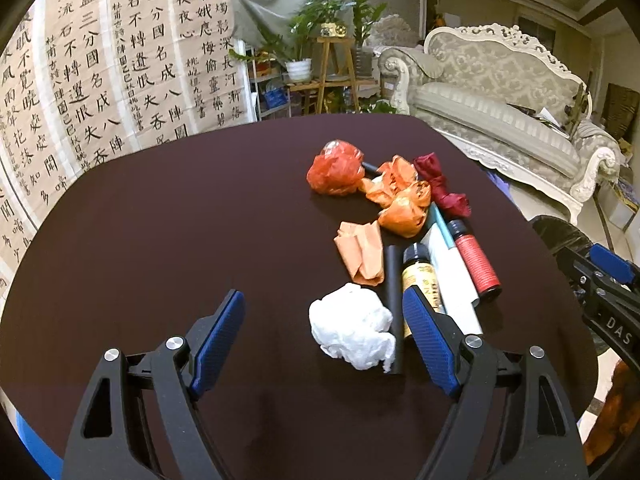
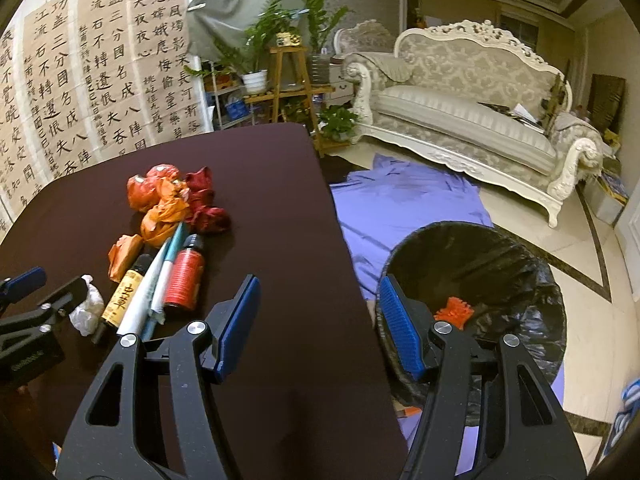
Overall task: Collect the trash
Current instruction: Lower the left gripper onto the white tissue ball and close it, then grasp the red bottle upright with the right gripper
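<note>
On the dark table (image 1: 160, 240) lies a heap of trash: a white crumpled tissue (image 1: 352, 328), a folded orange paper (image 1: 360, 252), orange wrappers (image 1: 400, 196), a red bag ball (image 1: 336, 168), dark red scrap (image 1: 440, 188), a yellow-labelled bottle (image 1: 420, 276), a red-labelled bottle (image 1: 476, 260) and a white roll (image 1: 452, 276). My left gripper (image 1: 324, 300) is open, with the tissue between its fingers, untouched. My right gripper (image 2: 318, 284) is open and empty above the table's right edge, beside the black-lined bin (image 2: 500, 248).
An orange scrap (image 2: 454, 310) lies inside the bin. A purple cloth (image 2: 400, 200) covers the floor by the table. A pale sofa (image 2: 460, 112) and a plant stand (image 2: 288, 76) stand behind; calligraphy sheets (image 1: 100, 80) hang at the left.
</note>
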`<action>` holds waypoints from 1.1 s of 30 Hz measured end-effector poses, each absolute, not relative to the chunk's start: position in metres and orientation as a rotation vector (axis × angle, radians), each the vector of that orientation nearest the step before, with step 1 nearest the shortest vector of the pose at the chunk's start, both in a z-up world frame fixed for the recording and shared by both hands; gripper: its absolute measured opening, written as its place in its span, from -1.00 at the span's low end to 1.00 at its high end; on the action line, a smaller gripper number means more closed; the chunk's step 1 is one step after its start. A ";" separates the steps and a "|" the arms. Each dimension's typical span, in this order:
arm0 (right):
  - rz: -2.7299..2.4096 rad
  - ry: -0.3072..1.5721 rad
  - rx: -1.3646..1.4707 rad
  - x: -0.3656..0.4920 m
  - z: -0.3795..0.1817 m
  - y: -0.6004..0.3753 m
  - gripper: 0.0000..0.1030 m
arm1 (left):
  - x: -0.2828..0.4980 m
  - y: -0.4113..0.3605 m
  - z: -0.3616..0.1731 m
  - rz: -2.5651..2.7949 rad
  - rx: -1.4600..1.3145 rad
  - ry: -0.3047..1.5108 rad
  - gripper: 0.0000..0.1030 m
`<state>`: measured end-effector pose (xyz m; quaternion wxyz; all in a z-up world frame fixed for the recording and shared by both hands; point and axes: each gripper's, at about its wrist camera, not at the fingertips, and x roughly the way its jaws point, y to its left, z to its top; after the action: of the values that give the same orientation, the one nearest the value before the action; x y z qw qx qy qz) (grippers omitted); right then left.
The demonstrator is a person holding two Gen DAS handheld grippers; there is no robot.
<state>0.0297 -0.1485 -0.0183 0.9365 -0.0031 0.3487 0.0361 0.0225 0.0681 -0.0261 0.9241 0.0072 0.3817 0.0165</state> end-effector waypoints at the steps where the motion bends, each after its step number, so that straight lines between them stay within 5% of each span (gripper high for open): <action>1: 0.078 0.713 -0.009 0.030 -0.018 -0.146 0.17 | 0.025 0.070 -0.028 0.032 0.007 0.795 0.52; 6: 0.107 0.723 -0.027 0.032 -0.020 -0.132 0.17 | 0.028 0.077 -0.036 0.010 -0.012 0.834 0.41; 14: 0.157 0.730 -0.049 0.038 -0.020 -0.109 0.17 | 0.026 0.081 -0.038 -0.097 -0.069 0.854 -0.25; 26: 0.228 0.771 -0.082 0.053 -0.027 -0.080 0.12 | 0.029 0.112 -0.033 -0.014 -0.071 0.829 -0.33; 33: 0.246 0.824 -0.096 0.064 -0.036 -0.070 -0.33 | 0.032 0.122 -0.032 0.002 -0.075 0.821 -0.33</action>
<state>0.0639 -0.0699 -0.0357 0.9078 -0.0466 0.3993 0.1193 0.0316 0.1224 -0.0317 0.9163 -0.0367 0.3989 0.0008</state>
